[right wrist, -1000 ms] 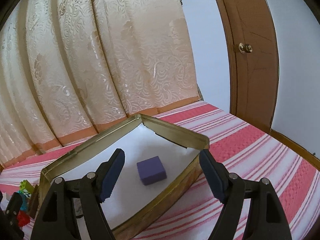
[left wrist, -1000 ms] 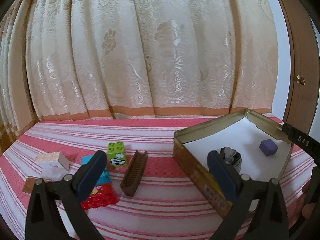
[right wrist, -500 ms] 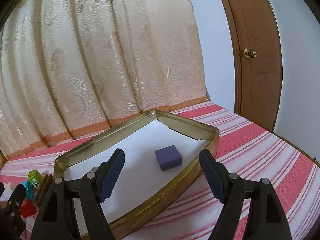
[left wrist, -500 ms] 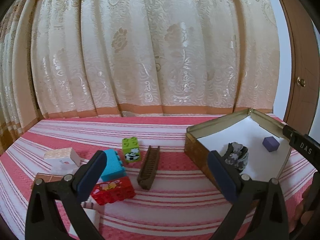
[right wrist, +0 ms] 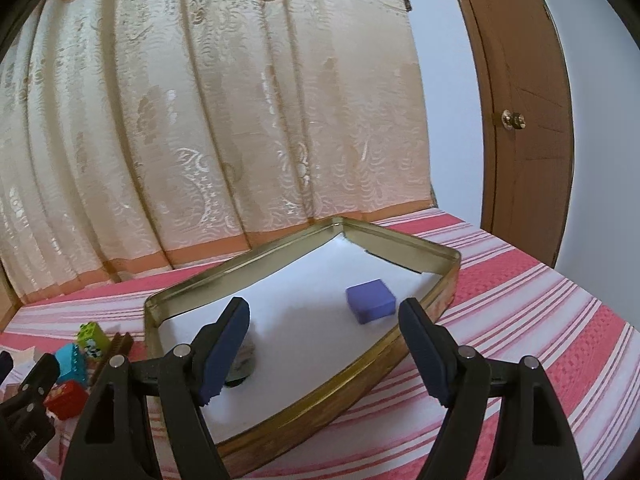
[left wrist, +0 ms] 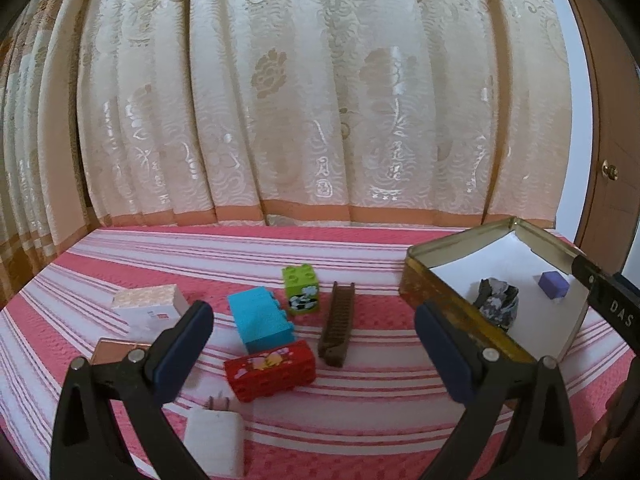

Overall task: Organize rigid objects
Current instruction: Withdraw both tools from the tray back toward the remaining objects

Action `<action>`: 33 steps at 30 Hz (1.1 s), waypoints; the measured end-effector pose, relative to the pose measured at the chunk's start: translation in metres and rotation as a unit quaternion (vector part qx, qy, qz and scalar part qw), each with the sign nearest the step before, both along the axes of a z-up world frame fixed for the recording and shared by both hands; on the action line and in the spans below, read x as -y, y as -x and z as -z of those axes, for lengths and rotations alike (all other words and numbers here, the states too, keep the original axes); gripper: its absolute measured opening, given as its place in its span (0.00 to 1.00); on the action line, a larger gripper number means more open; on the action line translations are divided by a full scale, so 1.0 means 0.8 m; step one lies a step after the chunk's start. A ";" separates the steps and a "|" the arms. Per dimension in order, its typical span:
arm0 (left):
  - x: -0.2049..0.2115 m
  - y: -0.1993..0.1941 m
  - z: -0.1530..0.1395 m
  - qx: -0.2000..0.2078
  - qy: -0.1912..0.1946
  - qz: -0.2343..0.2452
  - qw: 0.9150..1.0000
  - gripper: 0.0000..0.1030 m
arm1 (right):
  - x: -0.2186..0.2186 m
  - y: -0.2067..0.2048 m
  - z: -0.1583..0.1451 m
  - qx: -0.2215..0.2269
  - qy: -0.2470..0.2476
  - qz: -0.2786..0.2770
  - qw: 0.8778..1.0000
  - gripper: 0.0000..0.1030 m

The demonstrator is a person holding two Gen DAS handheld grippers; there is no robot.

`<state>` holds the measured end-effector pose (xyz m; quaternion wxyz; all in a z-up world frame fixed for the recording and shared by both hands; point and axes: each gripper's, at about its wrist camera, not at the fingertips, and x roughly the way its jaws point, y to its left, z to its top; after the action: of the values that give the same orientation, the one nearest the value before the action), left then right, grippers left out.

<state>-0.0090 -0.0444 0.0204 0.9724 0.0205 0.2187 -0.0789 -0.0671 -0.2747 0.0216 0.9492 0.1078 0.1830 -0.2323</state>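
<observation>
Both grippers hover with fingers apart, holding nothing.
Left gripper [left wrist: 314, 344] has the red block [left wrist: 269, 370] between its fingers; right gripper [right wrist: 324, 344] faces the tin [right wrist: 400, 240], purple block [right wrist: 370, 301] just beyond.

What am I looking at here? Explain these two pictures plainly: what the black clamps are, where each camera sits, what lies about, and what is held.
No robot: a person carries a hand-held gripper in each hand, each with a camera looking along its two fingers. The left hand-held gripper is open and empty above a red-and-white striped cloth, facing a blue toy block, a green toy block, a red toy block and a brown ridged strip. The right hand-held gripper, also open and empty, faces a gold metal tin holding a purple cube and a crumpled dark object.
</observation>
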 end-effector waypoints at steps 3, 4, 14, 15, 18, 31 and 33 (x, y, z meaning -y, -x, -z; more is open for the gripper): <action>-0.008 0.001 0.000 -0.001 0.000 -0.003 1.000 0.99 | -0.014 0.000 0.000 -0.001 0.002 -0.012 1.000 0.77; -0.011 0.000 0.000 -0.001 0.000 -0.004 1.000 0.99 | -0.020 0.000 0.000 -0.001 0.004 -0.017 1.000 0.77; -0.036 -0.002 0.002 -0.008 0.007 -0.016 1.000 0.99 | -0.073 -0.002 -0.001 -0.001 0.019 -0.060 0.998 0.77; -0.038 -0.002 0.002 -0.009 0.007 -0.017 1.000 0.99 | -0.078 -0.003 -0.002 -0.001 0.023 -0.063 0.998 0.77; -0.043 -0.002 0.003 -0.010 0.008 -0.019 1.000 0.99 | -0.091 -0.003 -0.002 0.001 0.031 -0.074 0.997 0.77; -0.083 -0.010 0.005 -0.020 0.013 -0.039 0.999 0.99 | -0.136 -0.017 0.007 -0.025 0.003 -0.121 0.992 0.77; -0.089 -0.012 0.006 -0.021 0.012 -0.041 0.999 0.99 | -0.143 -0.017 0.007 -0.027 0.004 -0.127 0.991 0.77</action>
<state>0.0008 0.0266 0.0158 0.9701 -0.0018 0.2389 -0.0419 -0.0535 -0.1600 0.0161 0.9662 0.0739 0.2198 -0.1130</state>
